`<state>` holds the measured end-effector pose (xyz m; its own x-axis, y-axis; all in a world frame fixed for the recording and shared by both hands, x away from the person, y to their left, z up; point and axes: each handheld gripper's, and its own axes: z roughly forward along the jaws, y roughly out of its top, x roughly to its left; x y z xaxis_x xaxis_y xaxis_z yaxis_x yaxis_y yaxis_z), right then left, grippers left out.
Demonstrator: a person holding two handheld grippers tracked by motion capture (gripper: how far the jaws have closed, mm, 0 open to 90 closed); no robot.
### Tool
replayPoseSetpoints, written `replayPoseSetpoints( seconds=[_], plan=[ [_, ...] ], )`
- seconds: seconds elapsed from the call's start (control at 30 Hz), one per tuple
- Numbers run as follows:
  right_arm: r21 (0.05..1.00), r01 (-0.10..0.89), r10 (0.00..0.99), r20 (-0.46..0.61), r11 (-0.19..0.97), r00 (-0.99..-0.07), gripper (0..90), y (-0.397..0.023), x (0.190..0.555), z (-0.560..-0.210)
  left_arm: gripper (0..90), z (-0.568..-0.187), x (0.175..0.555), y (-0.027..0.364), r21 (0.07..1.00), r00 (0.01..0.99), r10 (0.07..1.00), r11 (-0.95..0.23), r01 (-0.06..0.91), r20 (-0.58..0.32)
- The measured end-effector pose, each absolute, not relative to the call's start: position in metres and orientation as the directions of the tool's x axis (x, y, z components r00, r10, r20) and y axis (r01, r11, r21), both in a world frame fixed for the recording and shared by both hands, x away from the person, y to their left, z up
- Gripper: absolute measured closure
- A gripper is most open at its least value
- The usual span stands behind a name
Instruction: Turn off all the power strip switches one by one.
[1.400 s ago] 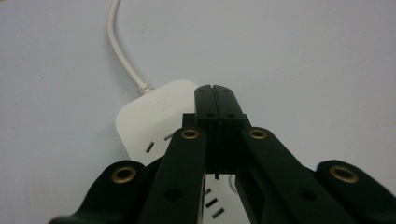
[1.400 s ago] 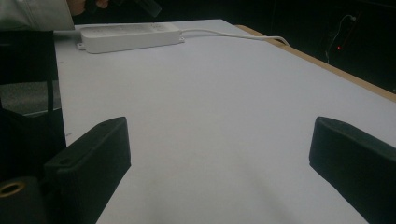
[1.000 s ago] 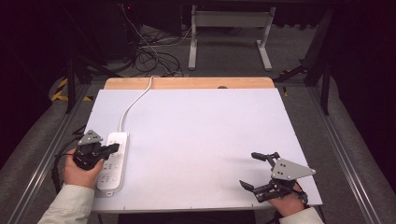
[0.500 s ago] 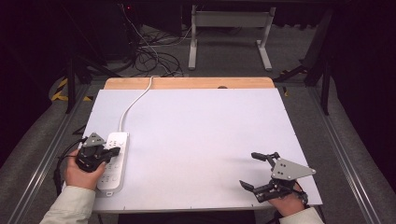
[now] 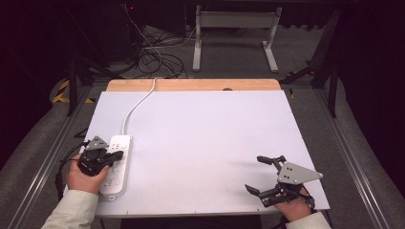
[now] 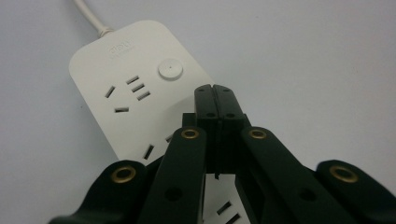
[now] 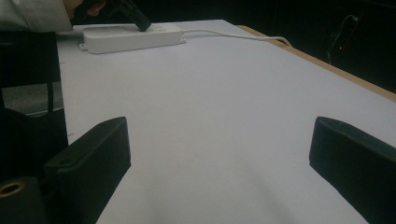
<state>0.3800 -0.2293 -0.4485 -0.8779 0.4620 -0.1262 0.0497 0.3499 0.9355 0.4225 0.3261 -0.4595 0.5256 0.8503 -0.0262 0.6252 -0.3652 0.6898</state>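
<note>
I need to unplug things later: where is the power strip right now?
In the high view the power strip lies near the table's front left corner, under the shut left gripper, its cord running toward the far edge.

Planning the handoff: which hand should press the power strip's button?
Left, probably. The left gripper is shut, over the strip beside its button; the right gripper sits open, far across the table.

The table (image 5: 205, 138) is evenly and brightly lit from above, while the floor and surroundings fall into near darkness. Shadows on the white top are soft and faint. The high view is slightly soft and grainy. In the gripper views the nearest black parts blur out of focus, and the strip (image 6: 135, 93) shows mild glare.
</note>
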Motion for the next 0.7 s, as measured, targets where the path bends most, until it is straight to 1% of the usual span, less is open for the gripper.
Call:
replayPoseSetpoints(
  seconds=[0.7],
  plan=[
    [0.934, 0.048, 0.463, -0.130, 0.353, -0.877, 5.9, -0.2283, 0.3796, -0.4487, 90.0, -0.4603, 0.4219, 0.3206, 0.690, 0.517, 0.856, -0.378, 0.617, 0.007]
  ],
)
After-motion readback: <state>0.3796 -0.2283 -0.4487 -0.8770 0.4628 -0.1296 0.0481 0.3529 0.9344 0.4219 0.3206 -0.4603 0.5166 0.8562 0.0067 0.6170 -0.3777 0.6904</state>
